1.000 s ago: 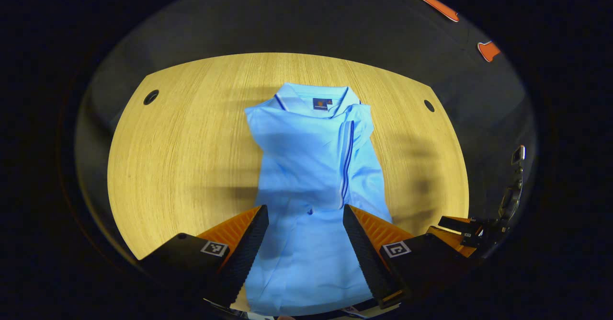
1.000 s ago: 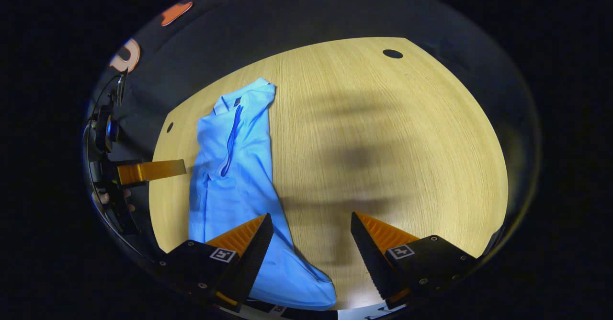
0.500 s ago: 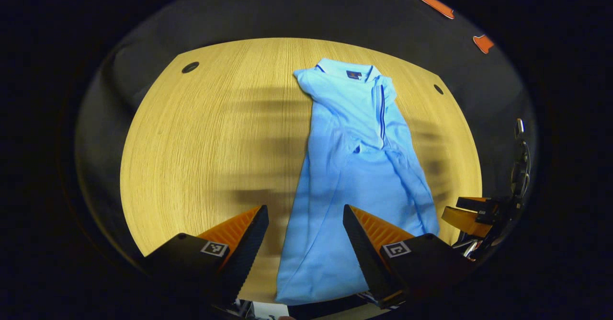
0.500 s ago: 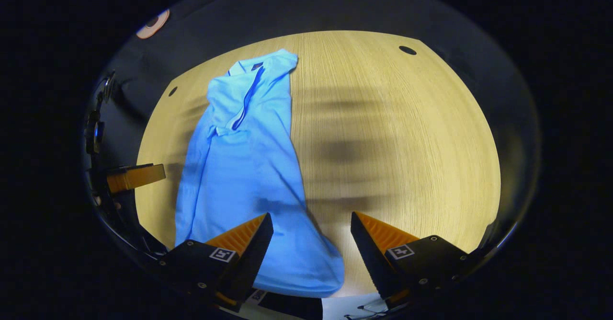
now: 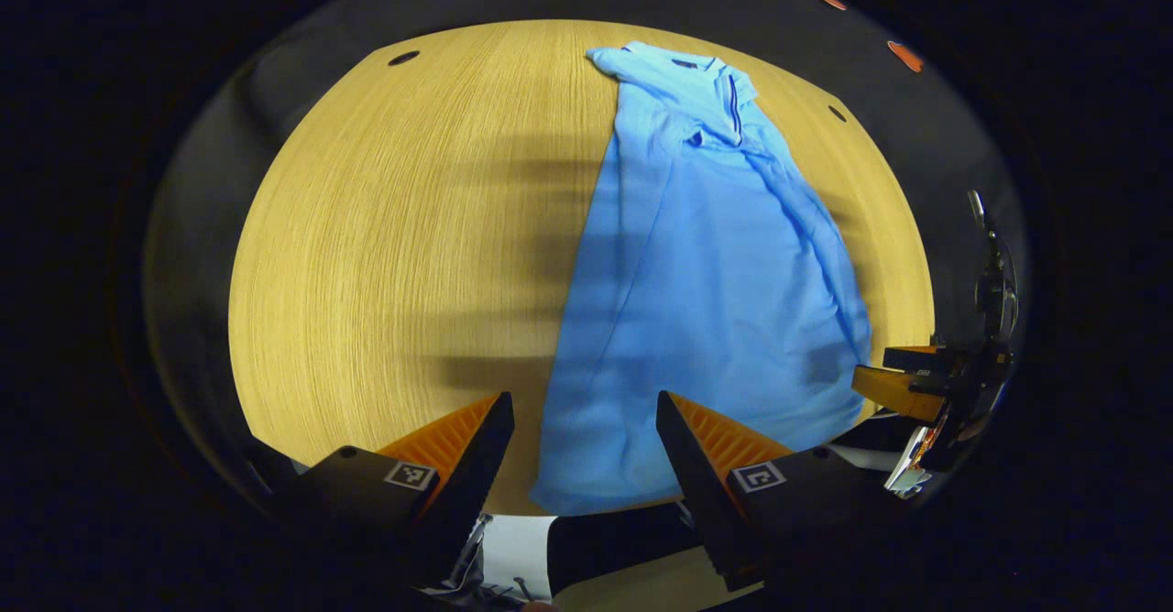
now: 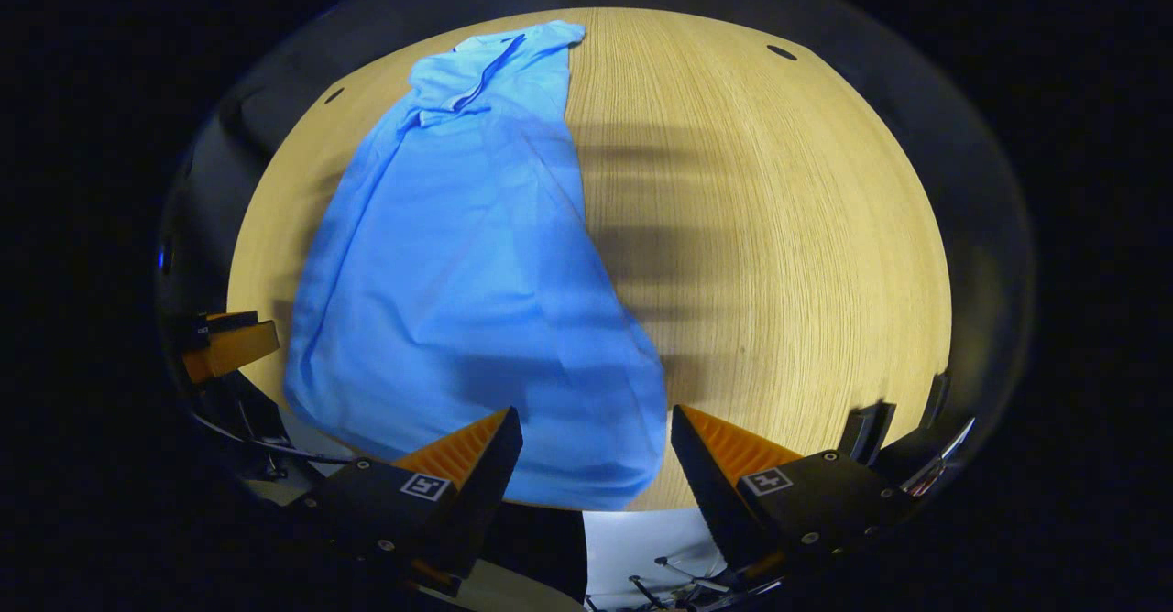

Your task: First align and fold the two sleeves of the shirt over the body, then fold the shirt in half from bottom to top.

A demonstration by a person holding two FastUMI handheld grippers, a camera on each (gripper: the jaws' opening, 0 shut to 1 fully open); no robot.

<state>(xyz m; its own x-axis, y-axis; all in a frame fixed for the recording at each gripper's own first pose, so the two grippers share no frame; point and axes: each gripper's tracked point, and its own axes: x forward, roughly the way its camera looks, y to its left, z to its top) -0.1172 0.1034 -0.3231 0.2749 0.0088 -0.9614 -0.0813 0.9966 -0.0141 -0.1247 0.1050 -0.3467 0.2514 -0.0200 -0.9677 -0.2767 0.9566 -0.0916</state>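
I am pulling both grippers back toward the near table edge: against a second ago the shirt (image 5: 706,300) is showing whole, collar far at about 12 o'clock, hem near at 6. It is lying flat on the table (image 5: 385,227), sleeves already folded over the body. The left gripper (image 5: 585,429) is hovering with fingers apart, holding nothing, above the hem's left corner. The right gripper (image 6: 597,442) is likewise spread and empty, over the hem's right corner. I am judging the sleeve step done; the bottom-to-top fold is coming next, each claw taking one hem corner.
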